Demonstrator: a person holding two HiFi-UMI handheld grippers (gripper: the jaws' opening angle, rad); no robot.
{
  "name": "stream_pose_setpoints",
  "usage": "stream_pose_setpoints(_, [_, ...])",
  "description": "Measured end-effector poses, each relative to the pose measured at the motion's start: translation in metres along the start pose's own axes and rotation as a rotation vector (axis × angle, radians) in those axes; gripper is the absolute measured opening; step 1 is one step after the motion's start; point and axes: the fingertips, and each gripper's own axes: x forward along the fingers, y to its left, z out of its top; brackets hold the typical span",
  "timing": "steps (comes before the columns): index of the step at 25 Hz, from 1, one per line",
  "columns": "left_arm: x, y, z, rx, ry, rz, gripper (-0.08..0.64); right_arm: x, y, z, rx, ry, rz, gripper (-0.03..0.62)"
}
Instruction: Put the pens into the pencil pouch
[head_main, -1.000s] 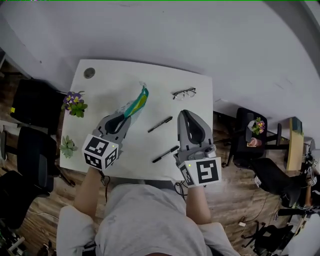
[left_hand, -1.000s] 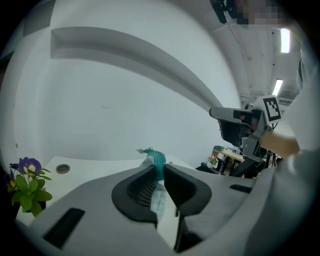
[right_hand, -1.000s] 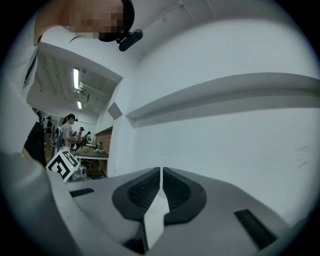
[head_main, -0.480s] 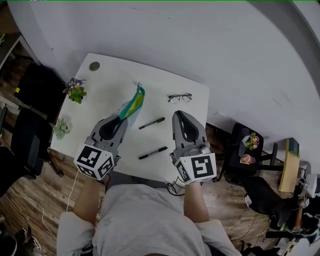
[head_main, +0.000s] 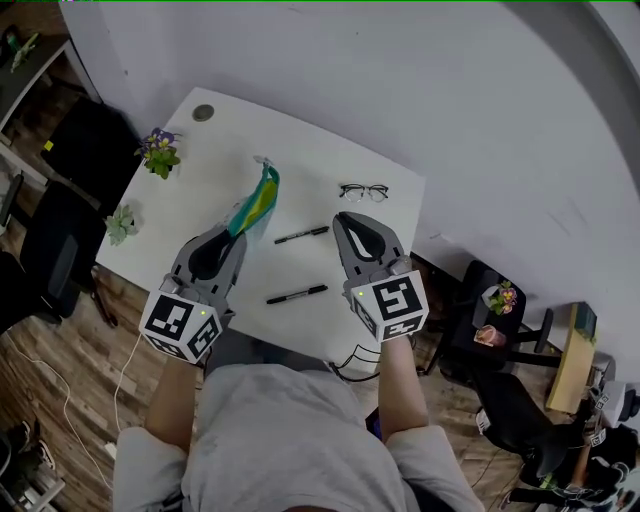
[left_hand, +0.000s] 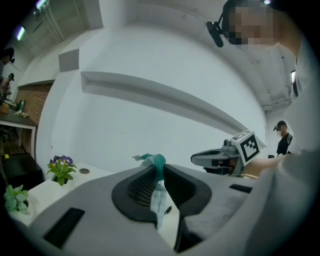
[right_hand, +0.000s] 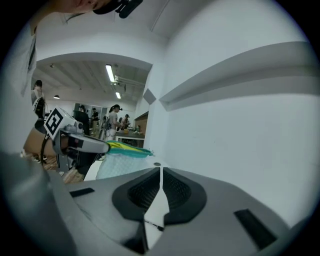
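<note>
White counter (head_main: 300, 160). The left gripper (head_main: 238, 228) has its fingers (left_hand: 134, 187) clenched on the teal pencil pouch (head_main: 258, 198) (gripped at one end). The right gripper (head_main: 345, 217) has its fingers pressed together, empty. Between the grippers, the far pen (head_main: 301, 235) and the near pen (head_main: 296, 294) lie on the counter.

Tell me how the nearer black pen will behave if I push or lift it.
The nearer pen looks slim and round on the smooth white table, so a sideways push would probably roll it. It seems stiff and light, so it should lift without sagging. Pinched off-centre, it may pivot.
</note>
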Motion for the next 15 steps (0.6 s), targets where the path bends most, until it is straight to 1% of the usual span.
stream_pose_setpoints(4, [-0.004,-0.003,-0.002,-0.003,-0.006,0.029,0.066,0.015,0.006,-0.023,-0.083,0.103,0.105,0.037])
stream_pose_setpoints(9, [-0.006,-0.007,-0.003,-0.032,-0.022,0.048,0.066,0.032,0.021,-0.058,-0.174,0.233,0.237,0.037])
stream_pose_setpoints(15, [-0.007,0.000,-0.005,-0.031,-0.018,0.081,0.066,0.056,0.049,-0.099,-0.339,0.382,0.428,0.037])
